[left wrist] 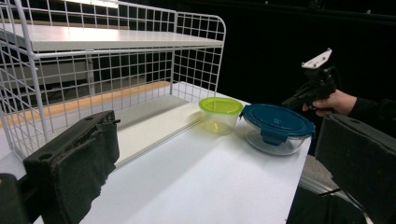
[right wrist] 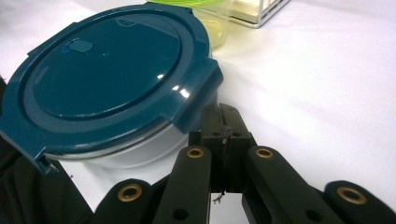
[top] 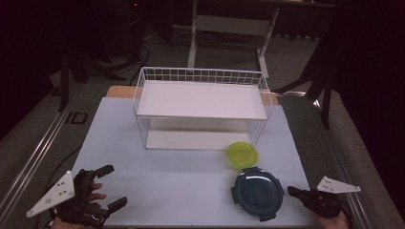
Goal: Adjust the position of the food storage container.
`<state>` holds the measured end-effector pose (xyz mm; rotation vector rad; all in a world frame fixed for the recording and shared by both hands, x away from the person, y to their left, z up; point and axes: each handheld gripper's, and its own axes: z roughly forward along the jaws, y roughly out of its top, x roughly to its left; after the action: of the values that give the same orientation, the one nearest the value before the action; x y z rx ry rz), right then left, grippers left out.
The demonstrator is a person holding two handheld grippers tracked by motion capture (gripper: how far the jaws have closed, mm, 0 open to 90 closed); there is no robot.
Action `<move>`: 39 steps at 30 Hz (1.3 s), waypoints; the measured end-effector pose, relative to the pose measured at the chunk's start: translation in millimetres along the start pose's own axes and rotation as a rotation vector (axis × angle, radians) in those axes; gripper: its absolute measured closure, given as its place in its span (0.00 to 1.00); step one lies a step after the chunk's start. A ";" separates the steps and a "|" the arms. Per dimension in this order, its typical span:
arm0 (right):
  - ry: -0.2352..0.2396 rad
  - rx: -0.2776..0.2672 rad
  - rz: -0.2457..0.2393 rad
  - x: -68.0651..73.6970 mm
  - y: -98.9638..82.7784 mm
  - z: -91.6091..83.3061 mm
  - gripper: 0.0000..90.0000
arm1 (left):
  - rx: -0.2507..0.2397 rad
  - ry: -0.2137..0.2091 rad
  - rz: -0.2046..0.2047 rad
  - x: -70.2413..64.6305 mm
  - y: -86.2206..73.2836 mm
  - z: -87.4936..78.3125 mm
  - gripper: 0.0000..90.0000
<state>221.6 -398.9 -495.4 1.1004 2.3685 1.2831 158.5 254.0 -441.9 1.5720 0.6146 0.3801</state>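
Step in hand, as judged: approach to the blue-lidded container (top: 257, 192) with the right gripper (top: 292, 191).

- Container position: front right of the white table (top: 167, 186), touching or just beside the green-lidded tub (top: 242, 155), in front of the wire rack (top: 200, 107).
- Right gripper: jaws pressed together, nothing held, tips just beside the lid's side latch tab (right wrist: 196, 95).
- Left gripper (top: 111, 187): jaws spread wide, empty, at front left.

Recommended: open jaws before contact; approach level; avoid nudging the container into the tub.

View differences:
- High view: overall layout, both grippers.
- Right gripper view: tab and clear bowl wall (right wrist: 140, 149) close up.
- Left gripper view: rack's lower shelf (left wrist: 154, 123), side profile of both containers.
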 end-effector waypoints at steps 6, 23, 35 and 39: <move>0.049 0.015 -0.008 0.1 1.1 11.5 1.00 | -0.001 0.001 -0.003 0.3 -0.1 0.0 0.00; 0.148 0.006 -0.050 21.5 6.9 21.2 1.00 | 0.005 -0.001 0.000 -0.2 -0.6 1.5 0.00; 0.254 0.005 -0.083 41.9 16.0 42.3 1.00 | 0.005 -0.002 0.000 -0.6 -0.5 2.2 0.00; 0.274 -0.001 -0.098 45.9 19.4 47.3 1.00 | 0.012 0.000 0.008 -1.0 -0.7 1.9 0.00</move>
<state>224.2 -330.5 -501.4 0.8411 2.5780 1.4823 158.7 251.9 -442.6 1.5861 0.6111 0.3831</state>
